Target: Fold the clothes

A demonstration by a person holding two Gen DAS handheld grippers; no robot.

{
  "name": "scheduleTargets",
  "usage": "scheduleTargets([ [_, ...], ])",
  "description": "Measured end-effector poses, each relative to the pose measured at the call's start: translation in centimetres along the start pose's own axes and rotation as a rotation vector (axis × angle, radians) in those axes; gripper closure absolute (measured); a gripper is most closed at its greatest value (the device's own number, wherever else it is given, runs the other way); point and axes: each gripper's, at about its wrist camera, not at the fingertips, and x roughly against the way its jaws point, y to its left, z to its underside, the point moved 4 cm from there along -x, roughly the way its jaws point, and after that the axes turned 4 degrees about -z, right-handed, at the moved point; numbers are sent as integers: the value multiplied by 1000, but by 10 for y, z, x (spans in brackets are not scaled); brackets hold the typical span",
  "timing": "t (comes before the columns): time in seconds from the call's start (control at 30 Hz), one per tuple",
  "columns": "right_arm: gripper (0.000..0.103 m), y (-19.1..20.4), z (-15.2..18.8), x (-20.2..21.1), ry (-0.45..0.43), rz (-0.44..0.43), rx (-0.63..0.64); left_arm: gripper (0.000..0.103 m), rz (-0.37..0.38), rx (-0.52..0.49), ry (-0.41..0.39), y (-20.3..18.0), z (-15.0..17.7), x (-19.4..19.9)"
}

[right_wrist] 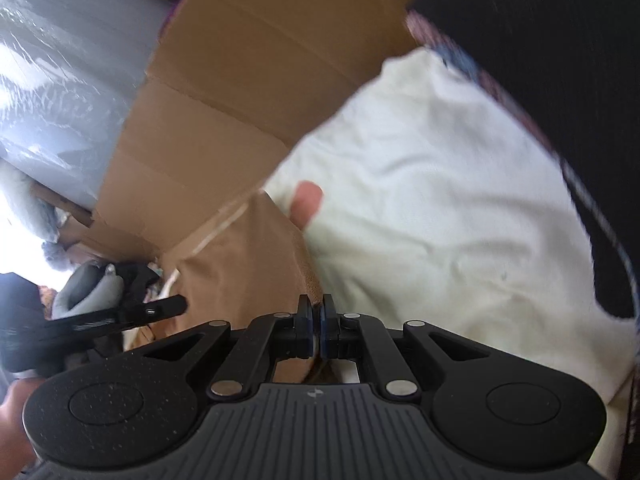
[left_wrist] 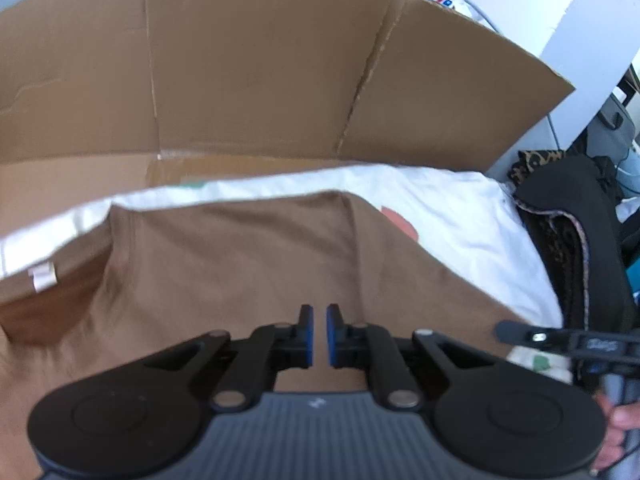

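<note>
A brown garment lies spread on a white sheet, with a white label at its left edge. My left gripper sits low over its near part, the blue pads drawn to a narrow slit with brown cloth in it. In the right wrist view my right gripper has its pads pressed together on the garment's hemmed edge, where brown cloth meets the white sheet. Each view shows the other gripper's black finger at its side.
A tall cardboard wall stands behind the sheet. Dark patterned fabric and a black padded shape crowd the right side. A white pillar rises at the back right. A hand shows at the right edge. Grey plastic wrap fills the right view's left.
</note>
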Motion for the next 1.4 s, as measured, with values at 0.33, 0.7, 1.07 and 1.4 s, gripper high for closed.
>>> scheduleTargets([
  [0.33, 103, 53, -28, 22, -51, -99, 47, 100, -17, -20, -59, -2, -34, -26],
  [0.7, 103, 83, -45, 19, -71, -149, 58, 102, 2, -89, -94, -22, -61, -55],
  [1.07, 103, 85, -55, 19, -87, -197, 24, 102, 16, -192, -111, -40, -59, -82],
  [1.4, 103, 97, -52, 5, -48, -237, 41, 102, 22, -191, -97, -40, -53, -104],
])
